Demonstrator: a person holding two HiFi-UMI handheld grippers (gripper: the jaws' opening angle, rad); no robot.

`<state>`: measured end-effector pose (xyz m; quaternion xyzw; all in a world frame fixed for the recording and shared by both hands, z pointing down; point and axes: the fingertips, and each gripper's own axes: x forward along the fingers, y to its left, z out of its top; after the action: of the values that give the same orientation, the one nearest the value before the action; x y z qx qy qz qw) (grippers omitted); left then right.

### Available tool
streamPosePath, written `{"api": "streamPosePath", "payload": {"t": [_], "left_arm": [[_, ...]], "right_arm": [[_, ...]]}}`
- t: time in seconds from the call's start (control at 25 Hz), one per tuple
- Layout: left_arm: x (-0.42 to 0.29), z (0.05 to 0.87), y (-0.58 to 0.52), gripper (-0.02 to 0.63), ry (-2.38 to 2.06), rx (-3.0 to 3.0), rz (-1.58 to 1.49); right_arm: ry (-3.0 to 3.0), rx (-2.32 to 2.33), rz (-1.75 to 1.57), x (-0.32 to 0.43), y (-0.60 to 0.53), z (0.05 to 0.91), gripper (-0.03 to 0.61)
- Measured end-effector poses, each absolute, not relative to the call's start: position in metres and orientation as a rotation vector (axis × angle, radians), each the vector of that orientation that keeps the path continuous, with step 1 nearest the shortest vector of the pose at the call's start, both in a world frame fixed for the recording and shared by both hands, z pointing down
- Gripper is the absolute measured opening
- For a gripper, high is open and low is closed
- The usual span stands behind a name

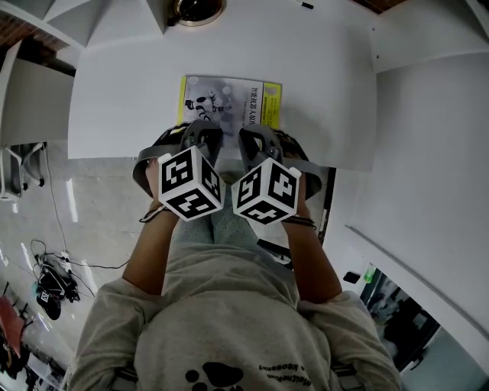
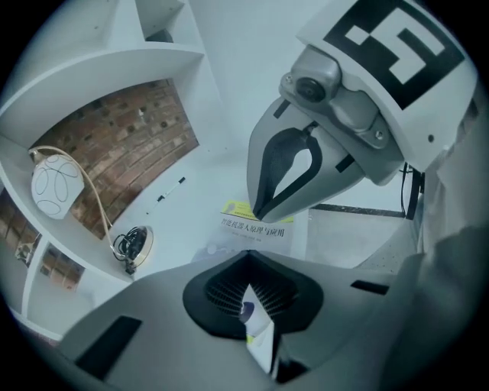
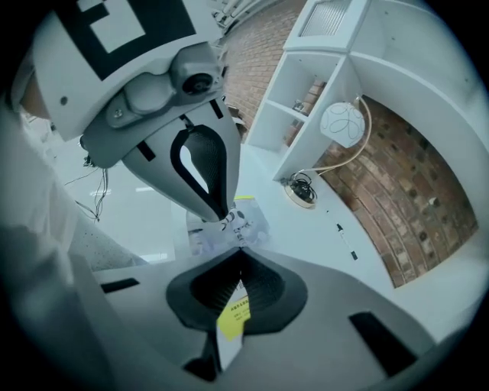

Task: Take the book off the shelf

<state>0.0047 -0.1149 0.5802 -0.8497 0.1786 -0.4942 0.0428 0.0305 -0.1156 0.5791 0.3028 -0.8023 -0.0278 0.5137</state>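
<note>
First, nearest: left gripper (image 1: 201, 131) & right gripper (image 1: 256, 136), side by side at near edge of white surface (image 1: 122, 99), marker cubes facing up. Both sets of jaws closed tight, each pinching near edge of book (image 1: 229, 98); a slip of cover shows betw. pads. Book: flat on white surface, cover up, yellow strip on rt, just inside near edge. Farther: round lamp base (image 1: 197, 9) at far edge of white surface.
</note>
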Motion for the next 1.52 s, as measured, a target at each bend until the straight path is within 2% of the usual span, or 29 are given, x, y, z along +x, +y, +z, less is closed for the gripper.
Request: {"api": "streamPosePath", "payload": {"t": [0.44,0.92,1.52], "left_arm": [[0.003,0.509,-0.117,0.009,0.878,-2.723,-1.141],[0.008,0.438,-0.114,0.009,1.154,-2.889,-0.596],[-0.004,0.363,-0.078,0.009,1.408,-2.823,-0.243]], "right_arm": [[-2.009,1.026,-0.076,0.037,-0.117,0.511,0.017],[-2.160,1.374,-0.091,0.053,-0.109,0.440,0.017],[-2.403,1.584,-0.119,0.058,-0.070,0.363,0.017]]}}
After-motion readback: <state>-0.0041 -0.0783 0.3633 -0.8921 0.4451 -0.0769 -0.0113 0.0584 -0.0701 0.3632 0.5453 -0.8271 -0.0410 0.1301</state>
